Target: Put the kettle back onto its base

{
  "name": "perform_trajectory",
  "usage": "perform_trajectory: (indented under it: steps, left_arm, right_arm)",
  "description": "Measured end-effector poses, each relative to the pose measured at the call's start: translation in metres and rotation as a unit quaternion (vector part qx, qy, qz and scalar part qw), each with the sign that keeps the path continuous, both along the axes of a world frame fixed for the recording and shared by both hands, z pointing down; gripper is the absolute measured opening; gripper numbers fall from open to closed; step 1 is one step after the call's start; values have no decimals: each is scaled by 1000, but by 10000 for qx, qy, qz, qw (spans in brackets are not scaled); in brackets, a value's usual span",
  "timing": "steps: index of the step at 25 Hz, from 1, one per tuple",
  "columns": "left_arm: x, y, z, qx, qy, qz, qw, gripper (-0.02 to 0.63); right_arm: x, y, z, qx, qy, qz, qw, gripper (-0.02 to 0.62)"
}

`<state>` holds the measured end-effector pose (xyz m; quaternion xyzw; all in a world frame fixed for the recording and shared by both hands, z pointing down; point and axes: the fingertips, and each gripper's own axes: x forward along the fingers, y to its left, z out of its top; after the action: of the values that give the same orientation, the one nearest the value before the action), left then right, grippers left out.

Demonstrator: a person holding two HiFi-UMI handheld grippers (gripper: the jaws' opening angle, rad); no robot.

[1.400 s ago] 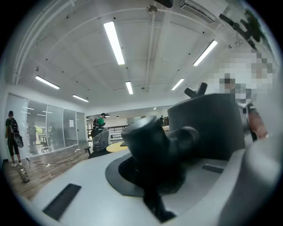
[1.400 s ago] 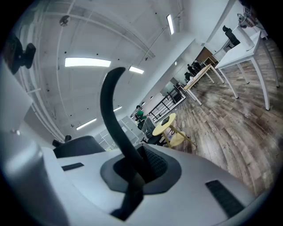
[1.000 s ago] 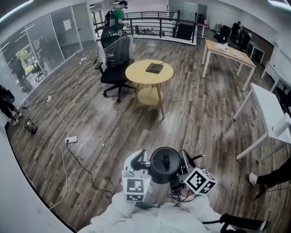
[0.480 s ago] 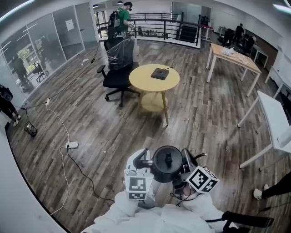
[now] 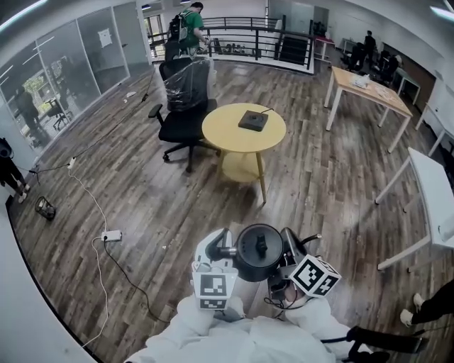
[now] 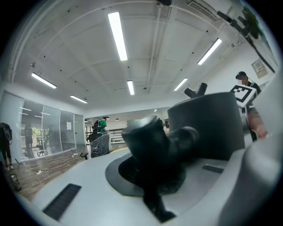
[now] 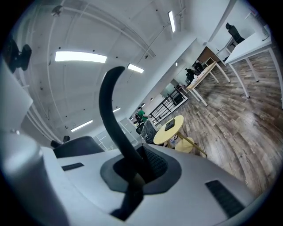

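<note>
A dark kettle (image 5: 257,249) with a black lid is carried low in front of me, between both grippers. My left gripper (image 5: 225,251) is shut on its stubby spout (image 6: 146,141), with the kettle body (image 6: 208,128) just to the right. My right gripper (image 5: 287,249) is shut on the curved black handle (image 7: 112,110). The flat black base (image 5: 253,120) lies on a round yellow table (image 5: 227,135) some way ahead across the floor. The right gripper view shows the base (image 7: 170,125) far off as well.
A black office chair (image 5: 183,106) under plastic wrap stands left of the yellow table. A cable with a power strip (image 5: 111,235) runs over the wood floor at left. Wooden desk (image 5: 369,85) and white table (image 5: 433,184) at right. A person in green (image 5: 190,18) stands by the far railing.
I have moved forward with the kettle: the yellow table and its base sit nearer and lower in the head view. Both grippers still hold the kettle as before.
</note>
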<state>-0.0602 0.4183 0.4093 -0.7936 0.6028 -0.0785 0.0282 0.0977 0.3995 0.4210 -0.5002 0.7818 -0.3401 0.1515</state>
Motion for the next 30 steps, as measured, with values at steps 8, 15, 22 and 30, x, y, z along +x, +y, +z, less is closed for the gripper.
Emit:
perform_trajectory:
  steps: [8, 15, 22, 30]
  left_arm:
    - [-27, -66, -11, 80, -81, 90, 9999, -2]
    - [-27, -98, -6, 70, -45, 307, 9995, -2]
    - [-39, -120, -1, 39, -43, 249, 9997, -2]
    - [-45, -161, 3, 62, 15, 103, 9999, -2]
  right_arm:
    - [-27, -63, -7, 35, -73, 76, 9999, 9]
    - [-27, -92, -2, -56, -30, 263, 9996, 9]
    - [-38, -115, 4, -97, -39, 215, 9997, 9]
    - [-45, -161, 5, -53, 4, 74, 10000, 9]
